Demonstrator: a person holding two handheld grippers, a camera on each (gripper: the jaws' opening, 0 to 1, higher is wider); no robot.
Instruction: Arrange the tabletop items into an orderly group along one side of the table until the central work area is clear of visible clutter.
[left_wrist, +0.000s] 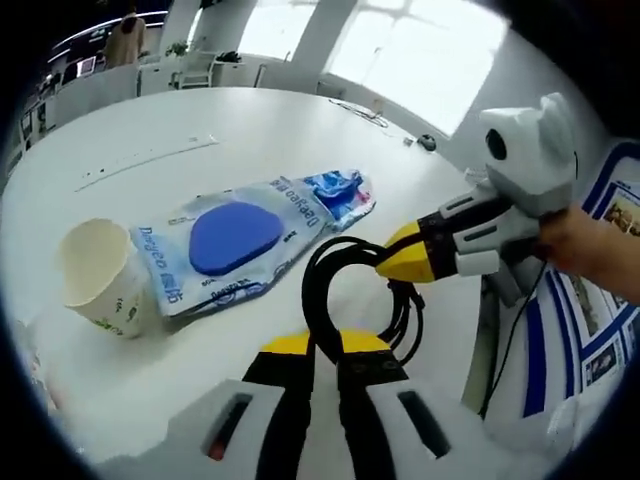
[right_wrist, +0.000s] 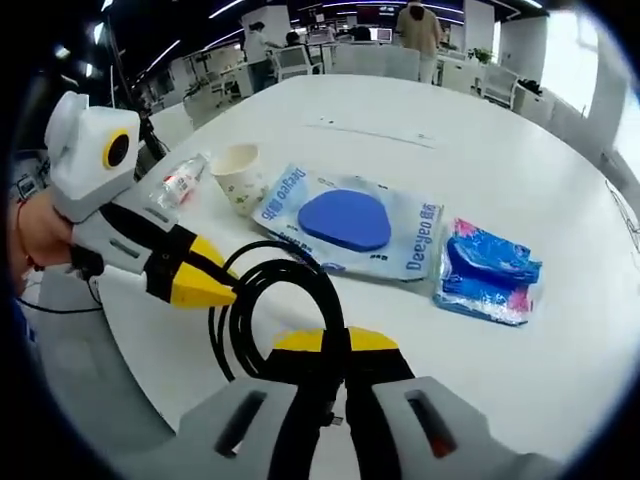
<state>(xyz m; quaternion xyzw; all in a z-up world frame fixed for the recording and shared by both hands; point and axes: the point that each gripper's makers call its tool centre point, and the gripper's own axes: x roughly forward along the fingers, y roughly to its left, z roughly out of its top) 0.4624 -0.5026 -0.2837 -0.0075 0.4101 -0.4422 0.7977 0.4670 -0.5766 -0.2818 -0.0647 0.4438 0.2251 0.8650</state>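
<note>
A coiled black cable (left_wrist: 312, 280) hangs just above the white table (left_wrist: 250, 130), held from two sides. My left gripper (left_wrist: 325, 345) is shut on its near loop, the cable running between the yellow-tipped jaws. My right gripper (left_wrist: 395, 260) comes in from the right and is shut on the far side of the coil. In the right gripper view the same cable (right_wrist: 290, 275) passes between the right gripper (right_wrist: 335, 345), and the left gripper (right_wrist: 220, 285) pinches the coil from the left. Beyond lie a clear packet with a blue pad (left_wrist: 235, 240), a paper cup (left_wrist: 95, 275) and a crumpled blue wrapper (right_wrist: 490, 270).
A small clear bottle (right_wrist: 180, 182) lies on its side beside the cup (right_wrist: 237, 175), near the table's edge. The packet (right_wrist: 345, 225) sits between cup and wrapper (left_wrist: 338, 190). A small dark object (left_wrist: 427, 142) rests at the far rim. Chairs, desks and people stand beyond the table (right_wrist: 450, 130).
</note>
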